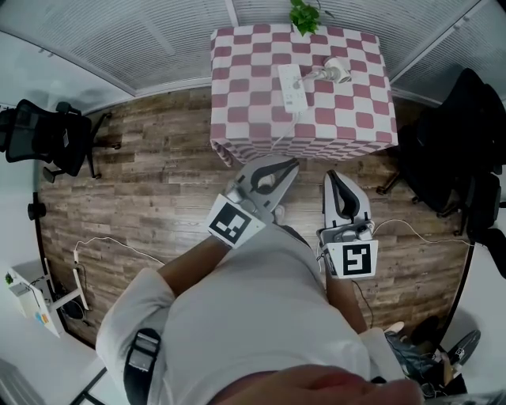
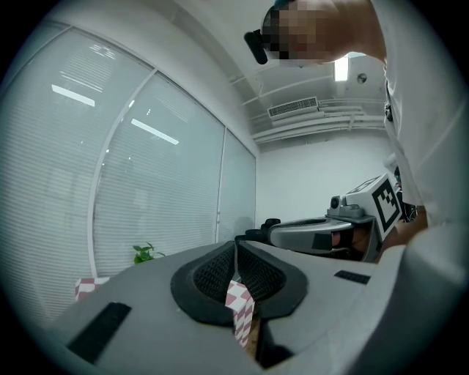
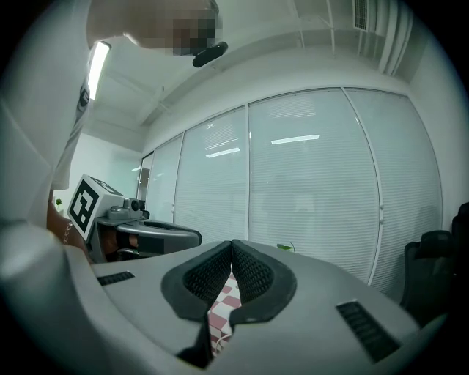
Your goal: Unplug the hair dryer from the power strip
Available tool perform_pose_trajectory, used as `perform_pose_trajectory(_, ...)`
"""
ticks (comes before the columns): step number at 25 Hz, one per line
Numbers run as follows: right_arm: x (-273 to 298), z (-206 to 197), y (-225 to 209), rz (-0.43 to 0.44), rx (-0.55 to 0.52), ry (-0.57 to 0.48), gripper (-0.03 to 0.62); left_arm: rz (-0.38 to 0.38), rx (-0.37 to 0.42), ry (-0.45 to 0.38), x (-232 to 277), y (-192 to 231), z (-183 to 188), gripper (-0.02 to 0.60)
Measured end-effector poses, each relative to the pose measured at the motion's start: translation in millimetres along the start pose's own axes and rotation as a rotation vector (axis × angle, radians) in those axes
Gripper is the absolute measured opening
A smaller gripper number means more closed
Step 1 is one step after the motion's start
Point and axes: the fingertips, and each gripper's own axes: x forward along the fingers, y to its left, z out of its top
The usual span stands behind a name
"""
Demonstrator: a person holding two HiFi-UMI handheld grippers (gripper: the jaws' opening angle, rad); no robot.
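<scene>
A white power strip (image 1: 292,87) lies on the table with the pink-and-white check cloth (image 1: 245,119) at the far side of the head view. The white hair dryer (image 1: 336,71) lies just right of the strip, its cord running to it. Both grippers are held level in front of the person, well short of the table. My left gripper (image 1: 288,164) (image 2: 236,245) is shut with nothing in it. My right gripper (image 1: 333,176) (image 3: 231,245) is shut and empty too. A strip of the check cloth (image 2: 240,307) (image 3: 220,311) shows behind each pair of jaws.
A small green plant (image 1: 304,14) stands at the table's far edge. Black office chairs stand at the left (image 1: 47,138) and right (image 1: 455,150). A white cable (image 1: 111,241) trails over the wooden floor at the left. Windows with blinds run behind the table.
</scene>
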Motion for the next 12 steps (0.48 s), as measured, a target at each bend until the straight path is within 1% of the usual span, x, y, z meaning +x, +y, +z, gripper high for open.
perform_pose_trajectory(7, 18.1, 0.2, -5.6, 0.008, 0.001, -0.006, 0.031, 0.002, 0.008, 0.002, 9.9, 15.5, -2.9, 0.038)
perform_pose_trajectory(12, 39.3, -1.5, -13.8, 0.014, 0.001, -0.002, 0.031, 0.003, 0.014, 0.013, 20.0, 35.3, -6.1, 0.038)
